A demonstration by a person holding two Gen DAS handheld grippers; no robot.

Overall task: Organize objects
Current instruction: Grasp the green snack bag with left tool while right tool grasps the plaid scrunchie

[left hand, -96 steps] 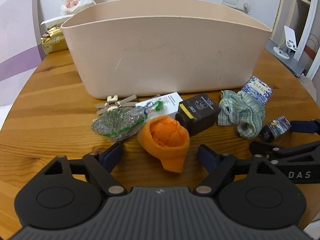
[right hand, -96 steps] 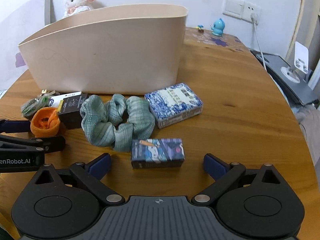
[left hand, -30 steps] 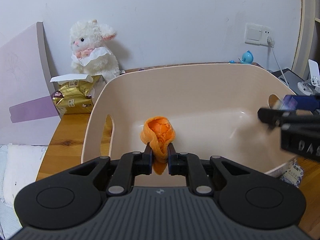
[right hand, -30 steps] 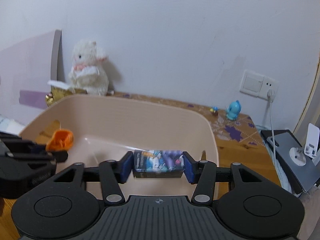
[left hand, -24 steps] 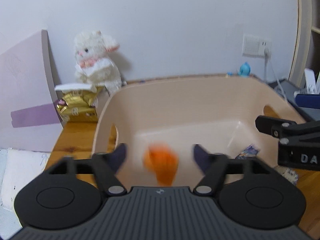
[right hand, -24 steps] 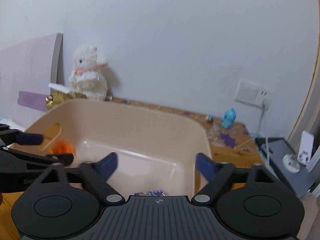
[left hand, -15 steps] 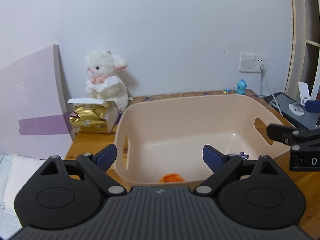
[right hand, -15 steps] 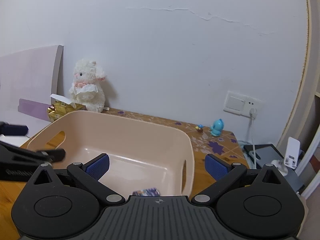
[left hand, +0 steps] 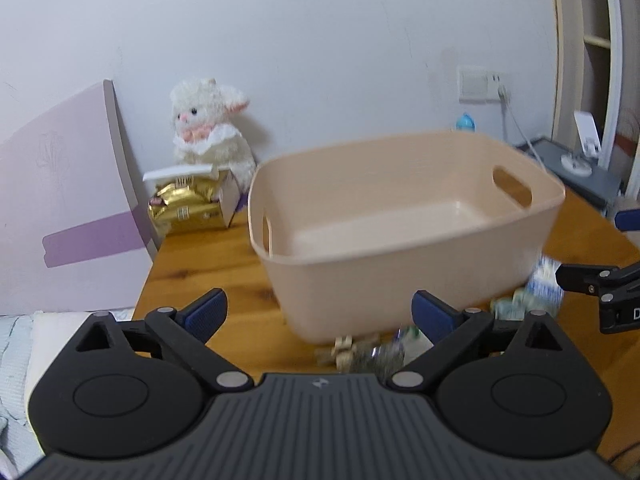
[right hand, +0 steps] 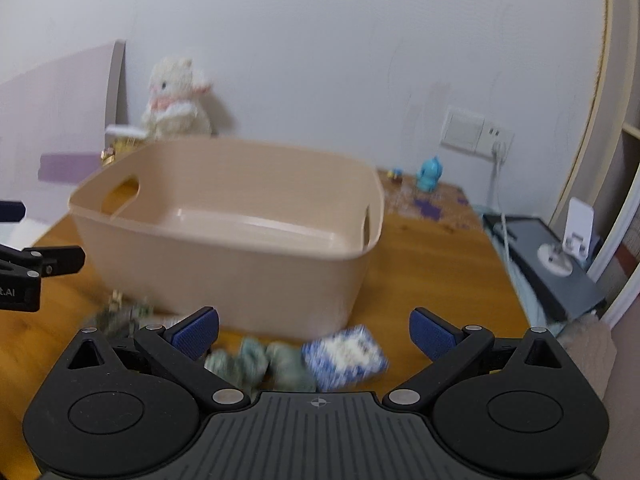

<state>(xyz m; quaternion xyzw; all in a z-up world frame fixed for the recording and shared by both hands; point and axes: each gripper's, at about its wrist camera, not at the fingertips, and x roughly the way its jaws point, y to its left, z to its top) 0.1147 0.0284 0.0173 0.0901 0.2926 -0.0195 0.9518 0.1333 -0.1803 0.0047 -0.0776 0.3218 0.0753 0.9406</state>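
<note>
1. Beige bin [left hand: 400, 248] sat ahead of both claws on the wooden table [right hand: 432, 280]; its floor was mostly hidden by the near wall, so contents unclear.
2. Step, judged: btwn picks. Left gripper [left hand: 320, 312] and right gripper [right hand: 314, 330] both had jaws wide apart, holding nothing.
3. Next move prob calls for dropping low, in front of the bin.
4. Blue-white box [right hand: 346, 356] lay just below right claw, btwn its fingers.
5. Green scrunchie [right hand: 256, 364] sat beside it, toward that claw's left finger.
6. Blurry clutter [left hand: 360, 352] lay under left claw.
</note>
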